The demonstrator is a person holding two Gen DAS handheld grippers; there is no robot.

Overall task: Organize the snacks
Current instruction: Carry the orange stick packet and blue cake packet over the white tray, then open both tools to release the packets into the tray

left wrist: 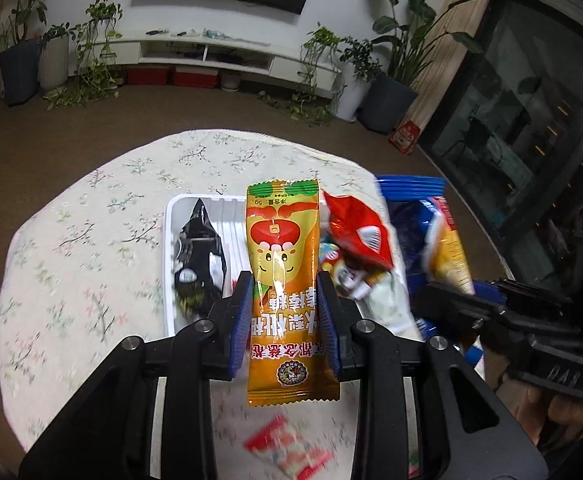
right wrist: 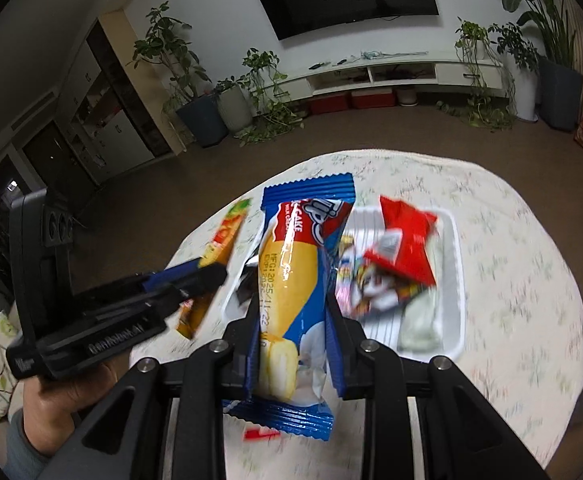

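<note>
My left gripper point(left wrist: 284, 296) is shut on an orange candy packet point(left wrist: 283, 280) and holds it upright above the white tray point(left wrist: 169, 240). My right gripper point(right wrist: 293, 312) is shut on a blue cake bar packet point(right wrist: 295, 280), which also shows at the right of the left wrist view point(left wrist: 439, 232). The tray point(right wrist: 453, 280) holds a black packet point(left wrist: 197, 256), a red packet point(right wrist: 405, 244), a colourful cartoon packet point(right wrist: 371, 292) and a pale green packet point(right wrist: 421, 320). The left gripper point(right wrist: 211, 270) with the orange packet point(right wrist: 227, 236) shows at the left of the right wrist view.
The tray sits on a round table with a floral cloth point(left wrist: 91, 220). A red-and-white wrapper point(left wrist: 291, 448) lies on the cloth near me. Beyond the table are brown floor, potted plants point(left wrist: 391, 92), a low white TV cabinet point(left wrist: 211, 52) and a wall screen.
</note>
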